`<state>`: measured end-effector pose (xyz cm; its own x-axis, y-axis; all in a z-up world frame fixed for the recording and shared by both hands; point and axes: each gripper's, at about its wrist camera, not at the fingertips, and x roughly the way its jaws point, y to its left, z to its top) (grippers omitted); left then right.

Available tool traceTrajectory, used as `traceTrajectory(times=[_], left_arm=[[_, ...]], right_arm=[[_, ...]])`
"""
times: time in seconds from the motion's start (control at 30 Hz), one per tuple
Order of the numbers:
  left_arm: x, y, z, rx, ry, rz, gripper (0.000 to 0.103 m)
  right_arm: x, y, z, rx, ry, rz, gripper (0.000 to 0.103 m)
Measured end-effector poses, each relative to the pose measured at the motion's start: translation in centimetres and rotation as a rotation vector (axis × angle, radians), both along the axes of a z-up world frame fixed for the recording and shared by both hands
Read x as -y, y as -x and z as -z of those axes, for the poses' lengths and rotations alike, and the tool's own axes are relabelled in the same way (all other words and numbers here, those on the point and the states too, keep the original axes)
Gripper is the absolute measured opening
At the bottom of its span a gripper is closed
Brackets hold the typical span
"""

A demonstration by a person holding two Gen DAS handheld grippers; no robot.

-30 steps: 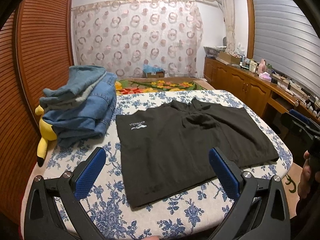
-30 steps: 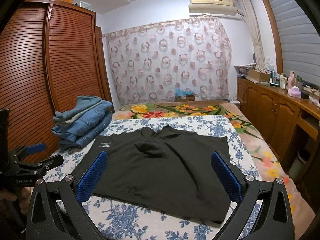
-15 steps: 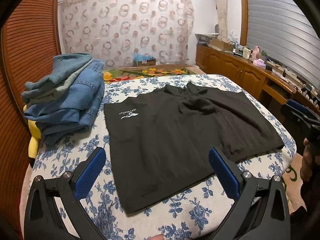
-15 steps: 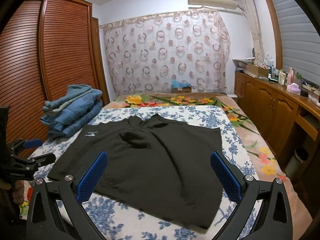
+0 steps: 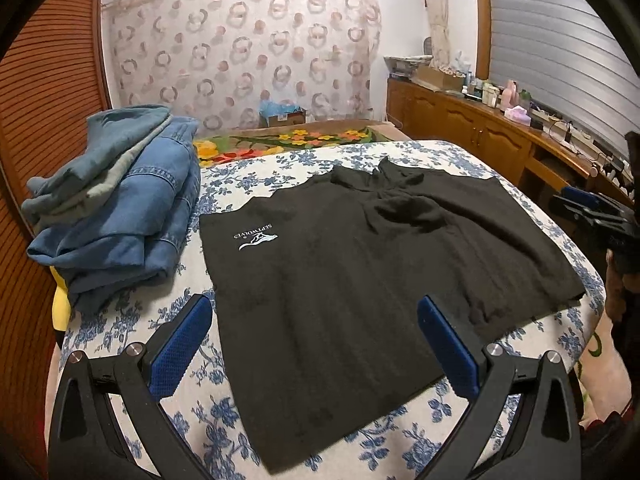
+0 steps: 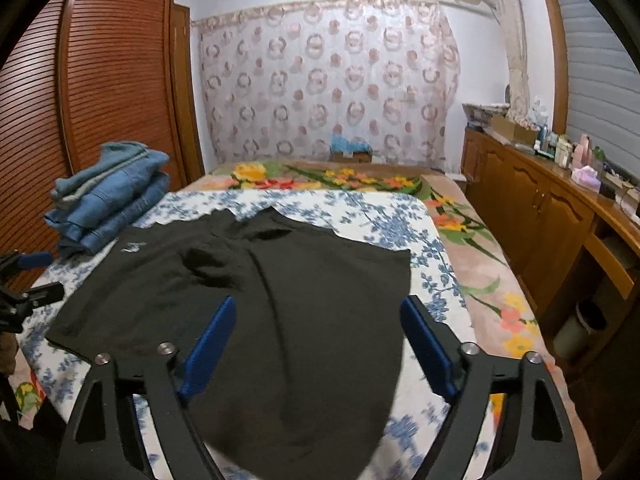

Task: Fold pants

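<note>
- Roughly at nine o'clock on the bed, a stack of folded denim garments (image 5: 116,208) sits near the louvred wardrobe doors (image 6: 108,80), just beside the black pants; a yellow soft toy (image 5: 60,308) peeks out beneath its near edge.
- At about seven o'clock in the left wrist view, the left tool (image 5: 316,344) hovers over the near hem with its blue pads (image 5: 180,348) spread wide and no cloth between them.
- Dead centre, the black pants (image 5: 360,280) lie spread flat on the blue-flowered bedspread (image 5: 248,176), white logo at about ten o'clock, bunched waistband and crotch folds toward twelve, the two short legs reaching toward the viewer.
- To judge from this, the fold has not started: no edge is lifted or doubled over, and the cloth lies in a single layer apart from the rumple near the top.
- At about five o'clock on the garment, seen from the right wrist, the right tool (image 6: 320,344) is over the near right corner; its jaws are closing, yet the pads appear clear of the fabric, so nothing is gripped.
- What is left, as I read it, is all of it: pinch both near corners, carry one half over the other, then fold again and smooth.
- At three o'clock, beyond the bed edge, a wooden sideboard (image 6: 540,216) carries bottles and boxes, well apart from the work.
</note>
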<state>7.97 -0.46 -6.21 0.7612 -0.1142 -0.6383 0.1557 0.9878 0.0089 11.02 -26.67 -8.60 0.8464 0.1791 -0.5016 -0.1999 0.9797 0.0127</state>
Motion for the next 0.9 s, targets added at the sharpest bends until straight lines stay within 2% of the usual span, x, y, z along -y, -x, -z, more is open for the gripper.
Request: traceTrajectory(times=[0.2, 0.27, 0.43, 0.47, 0.5, 0.73, 0.77, 0.87, 0.9], left_arm=[[-0.5, -1.3, 0.8, -0.031, -0.003, -0.01, 0.103], [-0.6, -1.7, 1.2, -0.044, -0.001, -0.01, 0.103], [-0.6, -2.2, 2.1, -0.076, 0.005, -0.003, 0.103], [-0.6, -2.2, 2.2, -0.082, 0.006, -0.001, 0.103], [-0.6, -2.2, 2.4, -0.089, 0.007, 0.0, 0.103], [-0.9, -2.2, 3.1, -0.113, 0.009, -0.006, 0.103], [-1.0, -2.2, 3.2, -0.117, 0.008, -0.008, 0.103], [-1.3, -2.2, 3.5, -0.124, 0.014, -0.015, 0.103], [-1.5, -2.1, 3.5, -0.126, 0.017, -0.016, 0.103]], right_arm=[[2.0, -3.6, -0.7, -0.066, 0.007, 0.033, 0.068], [2.4, -4.8, -0.7, -0.094, 0.011, 0.039, 0.059], [3.3, -7.9, -0.6, -0.191, -0.015, 0.048, 0.05], [3.5, -8.7, -0.5, -0.216, -0.025, 0.058, 0.042], [3.7, -9.3, -0.6, -0.236, -0.032, 0.059, 0.039], [3.4, -11.3, -1.8, -0.288, -0.052, 0.071, 0.03], [3.2, -11.3, -2.0, -0.288, -0.044, 0.071, 0.021], [3.0, -11.0, -2.2, -0.28, -0.017, 0.063, 0.006], [3.1, -10.7, -2.3, -0.281, -0.017, 0.058, 0.004]])
